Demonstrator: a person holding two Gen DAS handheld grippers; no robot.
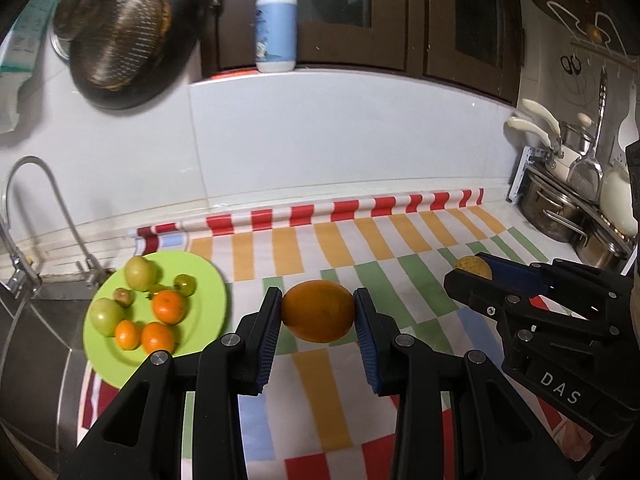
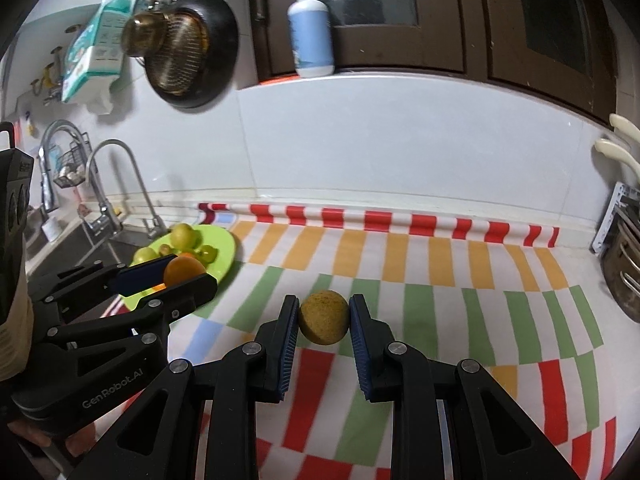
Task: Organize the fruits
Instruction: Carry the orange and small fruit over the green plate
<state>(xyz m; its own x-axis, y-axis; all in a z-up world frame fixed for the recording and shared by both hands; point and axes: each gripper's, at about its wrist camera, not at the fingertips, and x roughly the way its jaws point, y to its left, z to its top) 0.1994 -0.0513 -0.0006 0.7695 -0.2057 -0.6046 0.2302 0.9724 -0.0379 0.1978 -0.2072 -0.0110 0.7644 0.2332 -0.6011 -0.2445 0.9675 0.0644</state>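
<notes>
Orange [image 1: 317,312]: firm, smooth, slippery — my left hand-held gripper [image 1: 316,334] clamps its widest middle, right of the green plate [image 1: 208,312]. Speckled yellow fruit [image 2: 323,317]: light, rough — right hand-held gripper [image 2: 323,344] grasping it above the bench [image 2: 440,320].

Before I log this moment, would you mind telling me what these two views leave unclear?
- Left wrist view: the yellow-brown fruit is mostly hidden by the right claw; its contact there is unreadable.
- Right wrist view: the green plate is partly covered by the left claw holding the orange, so its fruit cannot be counted.
- Both views: whether either held fruit touches the striped cloth underneath is unclear.
</notes>
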